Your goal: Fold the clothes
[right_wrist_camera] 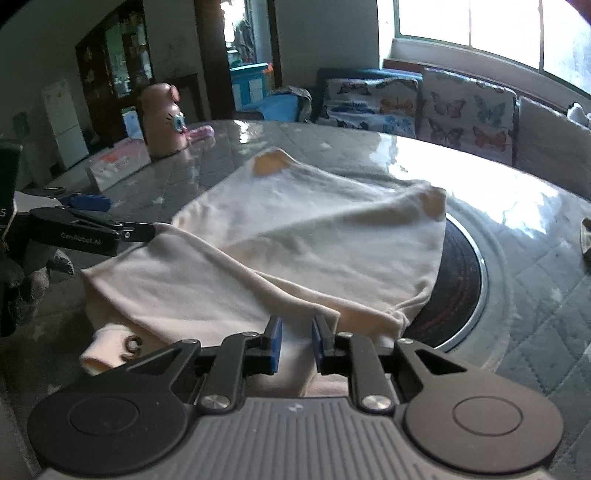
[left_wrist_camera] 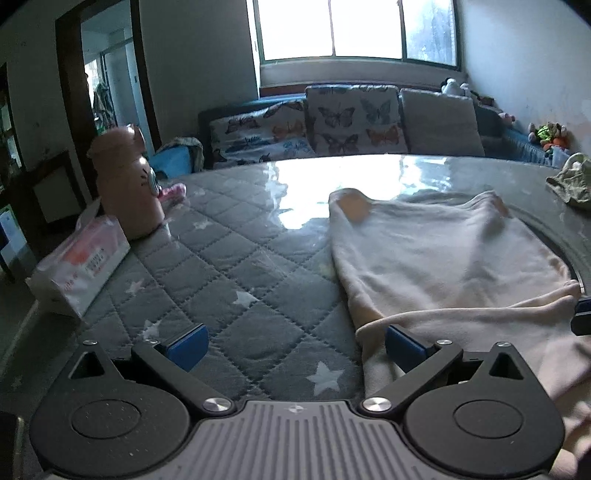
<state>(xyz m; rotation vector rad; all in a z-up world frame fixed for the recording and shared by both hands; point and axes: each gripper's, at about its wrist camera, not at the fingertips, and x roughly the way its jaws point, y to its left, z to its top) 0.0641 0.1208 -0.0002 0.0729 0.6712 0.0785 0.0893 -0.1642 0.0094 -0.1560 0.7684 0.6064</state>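
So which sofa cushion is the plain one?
The grey cushion, rightmost of the three; the two cushions left of it carry butterfly prints.

Daylight pours in from a large window (left_wrist_camera: 354, 29) at the back, blown out to white. It throws bright glare patches across the glossy table (left_wrist_camera: 314, 192). The room's left side sits dim and bluish. Fisheye bending curves every edge, with dark corners. The cream garment (right_wrist_camera: 314, 229) looks slightly soft, perhaps motion blur.
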